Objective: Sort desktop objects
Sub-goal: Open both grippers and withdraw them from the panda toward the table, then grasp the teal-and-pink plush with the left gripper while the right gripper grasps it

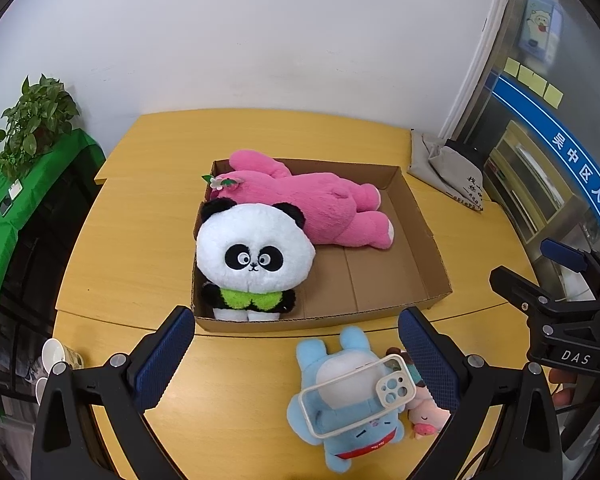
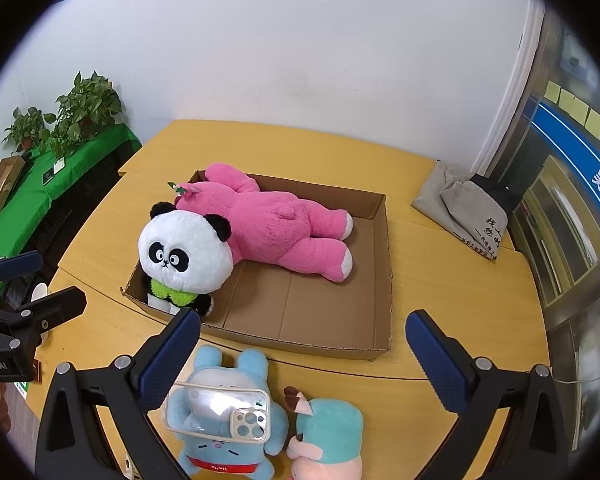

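**A:** The soft blue plush toy (image 2: 224,432) lies on the yellow wooden table (image 2: 460,300), just under the right gripper (image 2: 302,354) and a bit to its left side. A clear plastic phone case (image 2: 216,412) lies on top of it. A little doll with a teal hat and pink face (image 2: 328,436) touches it, right below the gripper.

**B:** Is the gripper holding anything?

**A:** No. Its two blue pads are wide apart with nothing between them. The left gripper (image 1: 296,354) is the same, spread wide and holding nothing.

**B:** And the flat brown cardboard box (image 2: 382,264)?

**A:** Just ahead of both grippers. A fluffy black-and-white panda (image 2: 184,256) and a big pink plush bear (image 2: 280,228) are in it. The right half is bare.

**B:** So what makes a good pick?

**A:** I think the case should come off by itself. It is thin and slippery, so pinch its edge gently. If you grab the toy under it, the case may slide off.
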Demonstrator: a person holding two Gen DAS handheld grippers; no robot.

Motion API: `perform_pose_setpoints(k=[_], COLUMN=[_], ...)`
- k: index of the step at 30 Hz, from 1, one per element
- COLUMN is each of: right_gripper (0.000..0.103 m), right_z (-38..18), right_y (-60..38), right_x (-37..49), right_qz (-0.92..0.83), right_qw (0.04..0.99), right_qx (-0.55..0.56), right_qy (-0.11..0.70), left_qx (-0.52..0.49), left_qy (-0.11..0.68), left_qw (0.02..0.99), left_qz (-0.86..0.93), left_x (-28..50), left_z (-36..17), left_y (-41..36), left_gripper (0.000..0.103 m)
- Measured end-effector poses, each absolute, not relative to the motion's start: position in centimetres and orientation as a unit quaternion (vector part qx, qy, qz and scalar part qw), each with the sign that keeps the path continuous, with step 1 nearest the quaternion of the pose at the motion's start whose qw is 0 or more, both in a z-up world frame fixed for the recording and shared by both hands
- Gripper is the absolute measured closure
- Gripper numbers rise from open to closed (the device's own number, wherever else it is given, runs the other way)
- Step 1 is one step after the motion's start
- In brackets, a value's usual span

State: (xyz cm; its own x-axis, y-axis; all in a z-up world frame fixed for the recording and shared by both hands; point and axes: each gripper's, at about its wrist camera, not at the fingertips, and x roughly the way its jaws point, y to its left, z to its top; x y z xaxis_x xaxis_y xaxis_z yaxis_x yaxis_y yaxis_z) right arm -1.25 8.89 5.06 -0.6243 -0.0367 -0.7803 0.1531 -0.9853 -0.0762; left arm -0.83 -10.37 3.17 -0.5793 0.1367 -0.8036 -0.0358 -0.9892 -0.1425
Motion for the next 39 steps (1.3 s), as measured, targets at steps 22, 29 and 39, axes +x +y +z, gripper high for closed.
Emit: perform_pose_setpoints(k=[22, 29, 39], right_gripper=[0.000, 0.000, 0.000], right_z=[1.2, -5.4, -12.0], right_y=[11.2, 14.2, 22.6], right_x=[-2.4, -0.7, 2.6], right_qz=[-0.880, -0.848, -0.818], right_qw=[0.086, 0.122, 0.061], right_qx=[0.466, 0.514, 0.572], right_qy=[0.038, 0.029, 0.019], left_qx=[-0.496, -0.544, -0.590], left_qy=[-0.060, -0.073, -0.077], left_qw=[0.073, 0.122, 0.181], left_qz=[0.863, 0.827, 0.784], left_x=[-2.9, -3.2, -3.1], left_z=[-0.1, -4.7, -8.9], left_y=[-9.3, -9.1, -6.7], left_gripper=[0.000, 0.000, 0.000])
